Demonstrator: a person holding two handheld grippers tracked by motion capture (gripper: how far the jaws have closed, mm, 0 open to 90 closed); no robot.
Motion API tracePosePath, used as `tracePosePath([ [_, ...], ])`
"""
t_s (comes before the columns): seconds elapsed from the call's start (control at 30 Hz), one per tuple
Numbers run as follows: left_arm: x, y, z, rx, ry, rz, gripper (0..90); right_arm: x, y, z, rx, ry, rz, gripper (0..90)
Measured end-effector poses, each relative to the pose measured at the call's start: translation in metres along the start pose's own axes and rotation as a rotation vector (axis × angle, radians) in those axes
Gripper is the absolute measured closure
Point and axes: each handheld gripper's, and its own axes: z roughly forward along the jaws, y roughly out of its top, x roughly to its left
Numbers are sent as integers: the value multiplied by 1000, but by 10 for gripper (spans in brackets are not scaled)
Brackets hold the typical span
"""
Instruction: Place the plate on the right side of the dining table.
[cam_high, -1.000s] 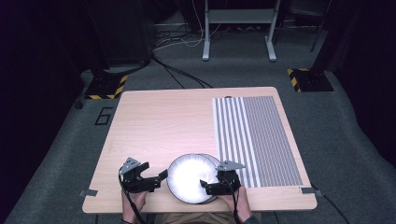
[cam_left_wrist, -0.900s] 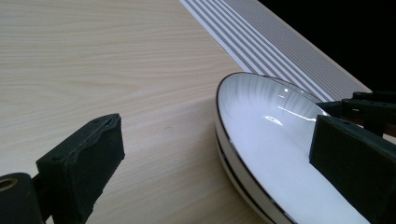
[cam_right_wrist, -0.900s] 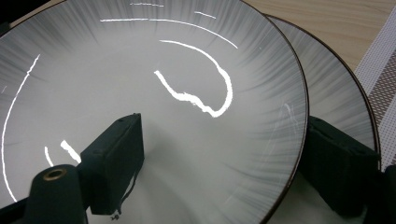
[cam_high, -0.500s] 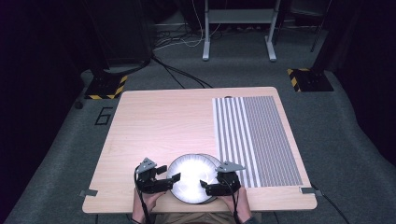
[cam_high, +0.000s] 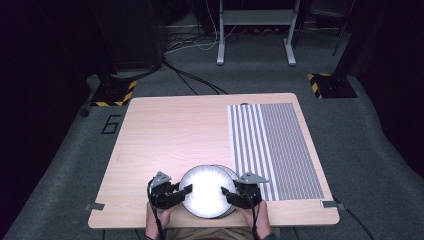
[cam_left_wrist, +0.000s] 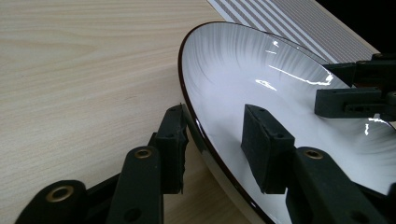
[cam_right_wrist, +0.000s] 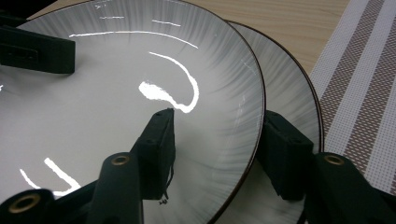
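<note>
The left claw (cam_high: 186, 190) sits at the near left of the tabletop (cam_high: 165, 135), its jaws pointing right toward the stacked plates. In the left gripper view its jaws straddle the left rim of the top plate (cam_left_wrist: 261, 93): one pad lies outside and under the rim, the other over the white inner face. The jaws have just been closing with the rim between them; the outer pad appears to touch the rim, but whether the inner pad presses on the plate cannot be told. The top plate is round, white inside with a thin dark rim, and has no long axis; it faces hollow side up and lies at the near edge of the tabletop, centred between the two claws (cam_high: 207, 192). It rests on a second plate (cam_right_wrist: 289, 88) of the same make, which shows offset to the right and slightly farther away. The right claw (cam_high: 226, 192) points left. In the right gripper view one jaw lies on the inner face of the top plate and the other lies outside its rim, above the second plate; these jaws have also just been closing around that rim, and firm pad contact cannot be confirmed. A striped placemat (cam_high: 272, 150) covers the right side of the tabletop, just beside the plates.
</note>
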Motion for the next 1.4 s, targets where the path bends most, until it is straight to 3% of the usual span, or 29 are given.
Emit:
tracePosePath([
  [0.3,2,-2,-1,-15,2,-24,658,-5,-1,-1,-16,-6,34,611],
  [0.67,4,-5,4,-41,-21,-82,662,-10,-4,-2,-53,-8,90,700],
  [0.83,4,-7,6,-58,-33,-114,671,-14,-5,-4,-64,19,136,734],
  [1.4,-1,-8,6,-83,-6,-140,699,-18,-6,-7,-111,41,207,780],
])
